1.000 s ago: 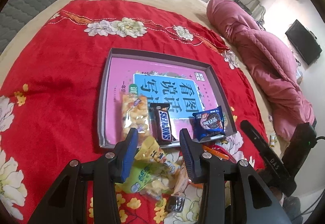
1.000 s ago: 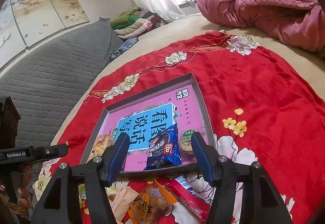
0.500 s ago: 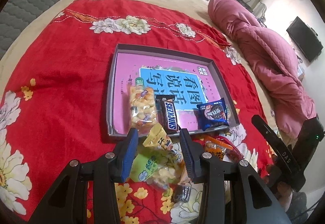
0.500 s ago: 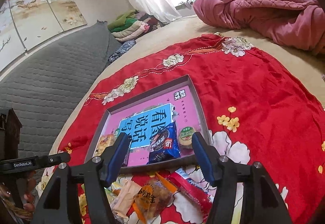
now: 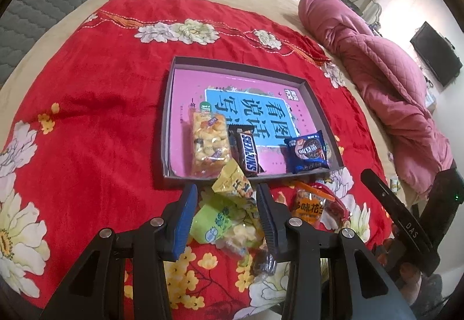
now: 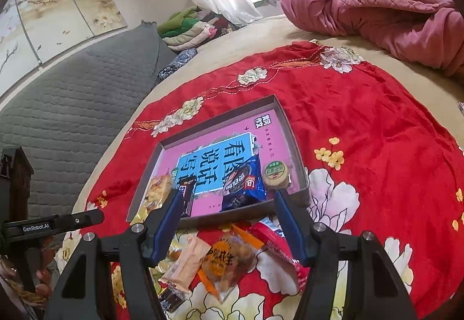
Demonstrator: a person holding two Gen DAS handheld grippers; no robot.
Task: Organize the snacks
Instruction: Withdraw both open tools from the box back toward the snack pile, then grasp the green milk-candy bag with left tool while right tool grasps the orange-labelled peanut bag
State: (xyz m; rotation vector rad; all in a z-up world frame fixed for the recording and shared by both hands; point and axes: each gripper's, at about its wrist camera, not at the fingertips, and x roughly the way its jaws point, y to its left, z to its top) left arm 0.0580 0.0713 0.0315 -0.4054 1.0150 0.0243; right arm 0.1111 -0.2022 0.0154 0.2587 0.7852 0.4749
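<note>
A shallow grey box (image 5: 170, 93) (image 6: 293, 140) with a pink and blue printed floor lies on the red flowered cloth. Inside it are a clear yellow snack bag (image 5: 208, 143), a Snickers bar (image 5: 248, 153), a blue cookie packet (image 5: 308, 151) (image 6: 242, 185) and a small round green-lidded snack (image 6: 275, 172). A loose heap lies in front of the box: a yellow packet (image 5: 233, 183), a green packet (image 5: 213, 222), an orange peanut bag (image 5: 308, 205) (image 6: 224, 257) and a red packet (image 6: 278, 250). My left gripper (image 5: 226, 208) hovers open over the heap. My right gripper (image 6: 225, 217) is open above the box's near edge.
A bunched pink quilt (image 5: 385, 79) (image 6: 377, 6) lies at the right of the bed. A grey padded headboard (image 6: 72, 105) stands to the left, with folded bedding (image 6: 185, 28) beyond it. A dark television (image 5: 436, 57) hangs on the far wall.
Both grippers have drawn back from the box, so it looks smaller and more of the loose heap shows. Neither gripper's opening has changed and no snack has moved.
</note>
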